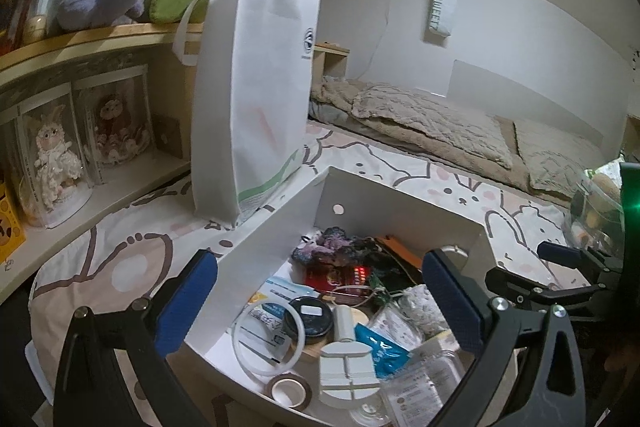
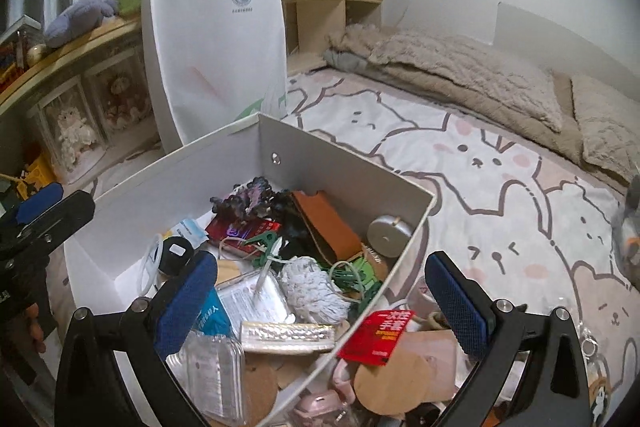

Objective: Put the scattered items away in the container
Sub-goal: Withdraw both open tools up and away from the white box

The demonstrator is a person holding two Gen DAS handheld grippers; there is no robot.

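A white open box [image 1: 280, 227] stands on the bed and holds several small items: a purple knitted piece [image 1: 332, 247], a black round tin [image 1: 310, 315], a white ring [image 1: 266, 339] and a tape roll [image 1: 290, 391]. My left gripper [image 1: 318, 301] hangs open over the box's near end with nothing between its blue pads. My right gripper [image 2: 324, 303] is open too, its fingers either side of the box's near right wall [image 2: 404, 251]. Outside that wall lie a red packet [image 2: 376, 337], cork discs [image 2: 392, 375] and a pink item [image 2: 320, 407].
A tall white tote bag [image 1: 252, 95] stands just behind the box. A wooden shelf [image 1: 80, 43] with boxed dolls and plush toys runs along the left. Beige blankets [image 2: 460, 75] lie at the back of the bunny-print sheet [image 2: 500, 187]. A clear packaged toy [image 1: 596, 211] sits at the right.
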